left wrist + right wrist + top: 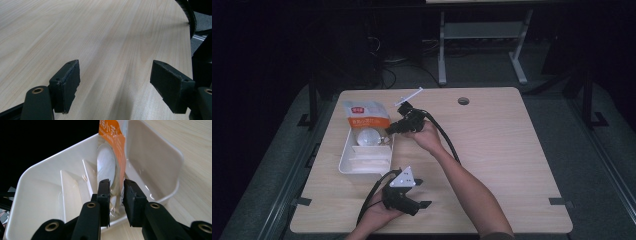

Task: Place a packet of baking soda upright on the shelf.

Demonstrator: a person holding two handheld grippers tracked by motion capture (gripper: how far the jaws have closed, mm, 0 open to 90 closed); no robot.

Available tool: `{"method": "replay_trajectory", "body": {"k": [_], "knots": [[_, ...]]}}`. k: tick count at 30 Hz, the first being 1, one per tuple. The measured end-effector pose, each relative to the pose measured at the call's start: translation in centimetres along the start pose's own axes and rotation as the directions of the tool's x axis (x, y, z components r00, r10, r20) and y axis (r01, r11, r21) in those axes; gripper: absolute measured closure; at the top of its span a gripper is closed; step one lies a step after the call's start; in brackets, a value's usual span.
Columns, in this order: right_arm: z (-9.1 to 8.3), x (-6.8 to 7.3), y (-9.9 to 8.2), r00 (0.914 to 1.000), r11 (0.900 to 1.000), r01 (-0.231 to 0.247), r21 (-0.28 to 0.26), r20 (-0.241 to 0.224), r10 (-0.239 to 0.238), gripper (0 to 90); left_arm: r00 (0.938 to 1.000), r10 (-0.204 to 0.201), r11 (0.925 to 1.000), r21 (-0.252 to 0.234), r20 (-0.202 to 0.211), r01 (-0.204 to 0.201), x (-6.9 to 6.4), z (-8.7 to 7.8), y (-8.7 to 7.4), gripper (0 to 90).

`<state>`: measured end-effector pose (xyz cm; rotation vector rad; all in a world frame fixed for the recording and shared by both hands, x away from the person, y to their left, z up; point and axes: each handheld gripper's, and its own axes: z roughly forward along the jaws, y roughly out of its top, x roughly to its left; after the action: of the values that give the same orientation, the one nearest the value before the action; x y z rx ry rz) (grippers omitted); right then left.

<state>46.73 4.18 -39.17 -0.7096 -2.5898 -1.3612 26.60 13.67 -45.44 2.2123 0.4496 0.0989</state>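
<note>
resting low at six o'clock on the table (492, 150), nearest the camera, my left tongs (412, 199) lie idle with their jaws spread wide and nothing but bare wood between them. my right tongs (393, 128) reach out toward eleven o'clock, to the near rim of the white tray (346, 161), where the orange-and-clear packet (364, 122) sits propped up in the far compartment, its top leaning over the tray's far end. in the right gripper view the packet's clear lower edge (115, 195) stands between my two jaws, which are slightly parted; i cannot tell for certain whether the pads press it, but a gap shows on each side, so i judge i am letting go. so the step in hand looks like setting the packet into the tray. next i should widen the jaws a little more and draw straight back toward five o'clock, without snagging the film or tipping the packet out. a small syringe (409, 95) lies beyond at twelve o'clock.
</note>
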Motion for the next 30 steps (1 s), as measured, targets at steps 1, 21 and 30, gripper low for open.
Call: {"method": "replay_trajectory", "body": {"k": [1,21,30], "knots": [[-0.2,0.0,-0.1,1.0000,1.0000,-0.001,0.002,0.003,0.000,73.3,1.0000,0.000,1.0000,0.000,0.000,0.000,0.0,0.0,0.0,23.5],[-4.8,-0.5,-1.8,0.9994,0.9987,-0.015,-0.048,0.029,0.017,68.4,1.0000,-0.006,1.0000,-0.005,0.000,0.006,0.2,0.0,0.0,23.6],[-6.8,-0.9,-3.0,0.9988,0.9974,-0.034,-0.063,0.033,0.037,66.9,0.9999,-0.009,0.9999,-0.005,-0.005,0.009,0.3,-0.1,0.0,23.6]]}}
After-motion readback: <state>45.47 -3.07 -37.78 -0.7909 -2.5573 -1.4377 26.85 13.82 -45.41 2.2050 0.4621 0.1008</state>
